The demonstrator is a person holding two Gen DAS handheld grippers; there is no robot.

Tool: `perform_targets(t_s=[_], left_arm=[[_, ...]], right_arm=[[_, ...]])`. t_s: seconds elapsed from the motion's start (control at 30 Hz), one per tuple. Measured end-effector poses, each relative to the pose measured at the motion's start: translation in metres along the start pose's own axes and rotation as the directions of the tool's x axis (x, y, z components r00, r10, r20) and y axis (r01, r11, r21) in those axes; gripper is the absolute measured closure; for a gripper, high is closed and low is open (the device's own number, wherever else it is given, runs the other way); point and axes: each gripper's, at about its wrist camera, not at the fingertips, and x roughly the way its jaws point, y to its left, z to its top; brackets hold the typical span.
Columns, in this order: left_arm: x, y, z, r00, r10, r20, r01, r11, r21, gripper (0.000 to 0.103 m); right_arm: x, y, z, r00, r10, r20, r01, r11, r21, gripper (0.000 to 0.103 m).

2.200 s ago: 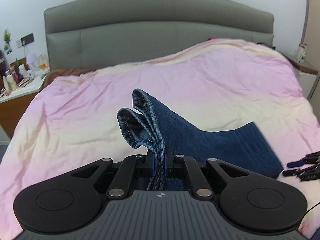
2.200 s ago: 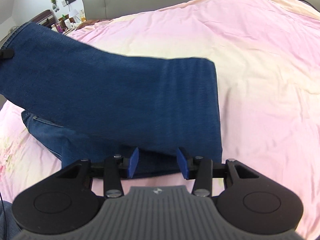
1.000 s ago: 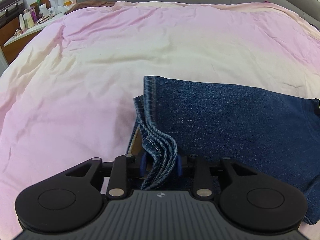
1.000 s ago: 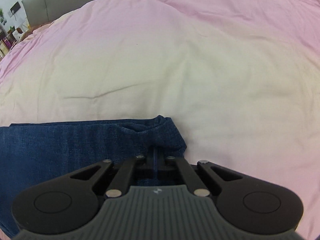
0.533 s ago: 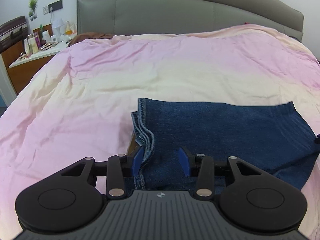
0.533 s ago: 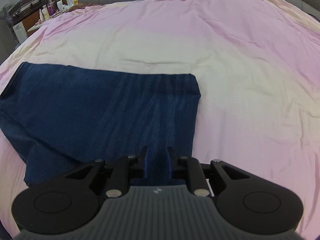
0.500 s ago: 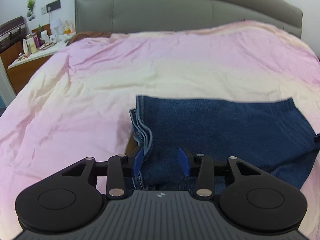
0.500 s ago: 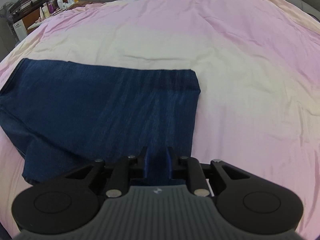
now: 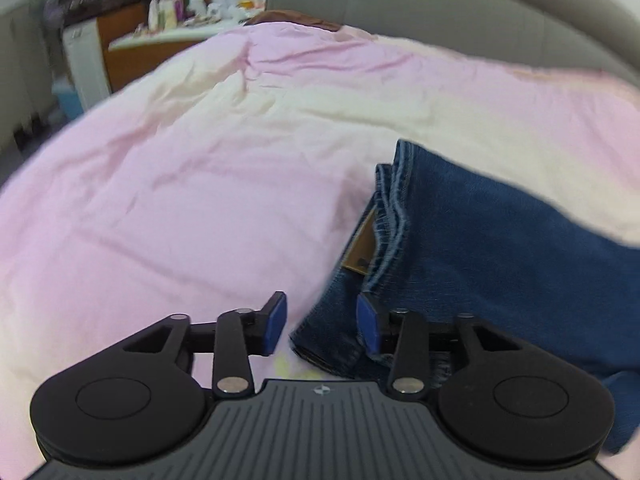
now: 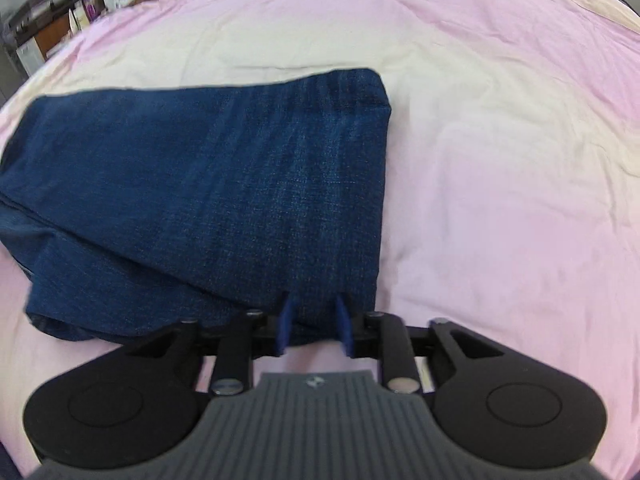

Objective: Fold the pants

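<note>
The blue denim pants [image 10: 224, 184] lie folded into a flat stack on the pink bedspread [image 10: 500, 200]. In the left wrist view the pants [image 9: 500, 248] fill the right side, hems and a tan waist label showing at their left end. My left gripper [image 9: 322, 322] is open, its pads level with the near left corner of the stack, gripping nothing. My right gripper [image 10: 314, 322] is open at the near right edge of the stack, blue pads apart and free of the cloth.
The pink and cream bedspread [image 9: 200, 184] stretches left and far of the pants. A grey headboard [image 9: 440, 12] stands at the back. A cluttered bedside table [image 9: 172, 28] stands at the far left beside the bed.
Both grippers have let go of the pants and opened. My left gripper swung left, so the stack now sits at its right. My right gripper pulled back slightly.
</note>
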Motion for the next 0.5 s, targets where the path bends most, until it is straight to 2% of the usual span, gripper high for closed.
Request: perform_targets(t_s=[0.03,0.07,0.13,0.17,0.23,0.33,0.4,0.43,0.5], left_arm=[[-0.008,0.007,-0.004,0.999,-0.035,0.009,0.036,0.997,-0.074,0.034],[-0.014,0.013,-0.008,0.997,-0.067,0.024,0.07,0.987,-0.143,0.022],[-0.02,0.022,-0.019,0.992,-0.118,0.054,0.128,0.955,-0.267,0.015],[-0.018,0.027,-0.024,0.987,-0.147,0.061,0.159,0.928,-0.336,0.015],[-0.009,0.033,-0.033,0.978,-0.202,0.053,0.204,0.876,-0.437,0.014],[0.008,0.038,-0.043,0.973,-0.218,0.074,0.223,0.811,-0.541,0.014],[0.02,0.038,-0.045,0.972,-0.222,0.082,0.229,0.792,-0.566,0.015],[0.027,0.037,-0.046,0.974,-0.216,0.071,0.217,0.791,-0.572,0.02],[0.037,0.035,-0.046,0.976,-0.203,0.075,0.208,0.79,-0.577,0.021]], right_arm=[[-0.008,-0.003,-0.003,1.0,0.007,0.022,-0.008,1.0,0.024,0.048],[-0.015,-0.007,-0.006,0.999,0.01,0.045,-0.012,0.999,0.047,0.044],[-0.028,-0.02,-0.013,0.996,0.03,0.088,-0.041,0.991,0.124,0.04],[-0.031,-0.027,-0.016,0.994,0.043,0.101,-0.06,0.984,0.165,0.034],[-0.033,-0.046,-0.022,0.99,0.069,0.121,-0.101,0.955,0.28,0.034],[-0.023,-0.072,-0.03,0.984,0.128,0.125,-0.172,0.875,0.453,0.034],[-0.017,-0.082,-0.037,0.978,0.153,0.139,-0.204,0.826,0.525,0.034],[-0.012,-0.086,-0.039,0.976,0.16,0.147,-0.215,0.807,0.549,0.034],[0.001,-0.091,-0.042,0.973,0.173,0.152,-0.23,0.776,0.587,0.037]])
